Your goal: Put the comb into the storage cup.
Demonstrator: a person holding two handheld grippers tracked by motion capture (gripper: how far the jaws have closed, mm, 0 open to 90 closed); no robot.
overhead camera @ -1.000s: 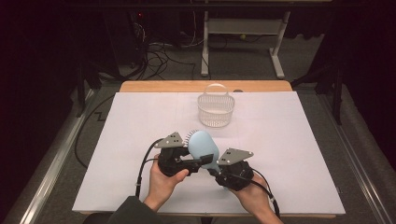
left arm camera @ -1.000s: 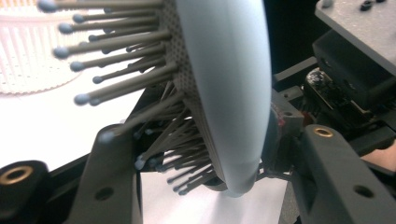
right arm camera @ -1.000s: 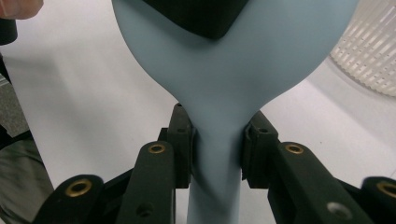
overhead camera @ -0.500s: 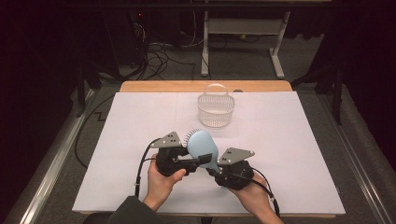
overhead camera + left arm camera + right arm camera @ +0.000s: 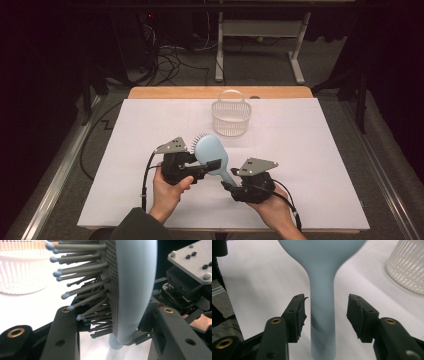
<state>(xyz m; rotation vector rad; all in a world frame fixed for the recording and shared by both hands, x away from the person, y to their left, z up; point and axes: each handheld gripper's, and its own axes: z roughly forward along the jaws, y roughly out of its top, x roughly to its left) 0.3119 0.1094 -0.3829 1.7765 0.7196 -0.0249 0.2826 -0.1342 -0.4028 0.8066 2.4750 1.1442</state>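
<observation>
While the left gripper (image 5: 212, 166) clamps the light blue hairbrush (image 5: 212, 152) by its head, jaws shut across bristles and back (left gripper view shows bristles pressed against one jaw), the brush sits lifted over the white table (image 5: 320, 150), near its front. Right gripper (image 5: 325, 312) jaws stand apart either side of the handle, not touching. White basket (image 5: 231, 117) sits farther back.

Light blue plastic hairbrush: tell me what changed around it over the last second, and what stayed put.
Hardly anything moved in the high view. The light blue plastic hairbrush sits in the same spot, its head between the left gripper jaws. The right gripper remains at the handle, and its own view shows its jaws open on either side, not touching. The white plastic slatted basket and both hands stayed put.
</observation>
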